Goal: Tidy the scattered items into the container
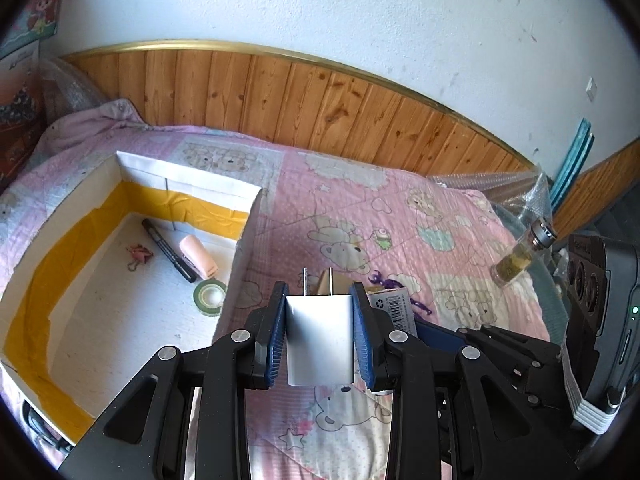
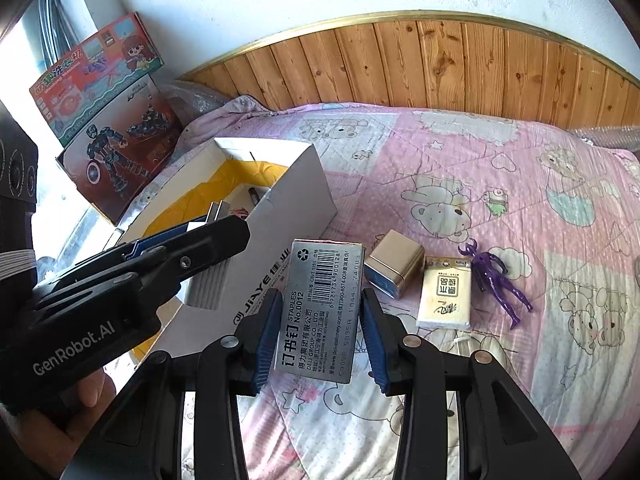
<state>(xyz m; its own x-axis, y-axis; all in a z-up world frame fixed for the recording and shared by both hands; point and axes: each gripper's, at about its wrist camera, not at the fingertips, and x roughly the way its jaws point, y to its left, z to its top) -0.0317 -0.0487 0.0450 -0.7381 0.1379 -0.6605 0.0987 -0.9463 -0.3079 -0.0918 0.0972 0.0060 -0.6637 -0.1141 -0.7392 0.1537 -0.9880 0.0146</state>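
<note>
My left gripper [image 1: 319, 334] is shut on a white plug charger [image 1: 320, 340], prongs pointing forward, held above the pink quilt just right of the white box [image 1: 248, 216]. Inside the box lie a black marker [image 1: 170, 250], a pink stapler [image 1: 199, 257], a pink binder clip [image 1: 138, 254] and a green tape roll [image 1: 209, 295]. My right gripper [image 2: 320, 336] is shut on a grey staples box [image 2: 320, 308], lifted over the quilt beside the white box [image 2: 296, 208]. A small metal tin [image 2: 394, 268], a tissue pack [image 2: 445, 298] and a purple figure [image 2: 496, 280] lie on the quilt.
A glass spice jar [image 1: 520, 252] lies on the quilt at the right edge, near bubble wrap [image 1: 504, 188]. Toy boxes [image 2: 108, 120] stand against the wall at the left. Wood panelling [image 1: 320, 104] runs behind the bed. A hand [image 2: 84, 400] holds the left gripper's handle.
</note>
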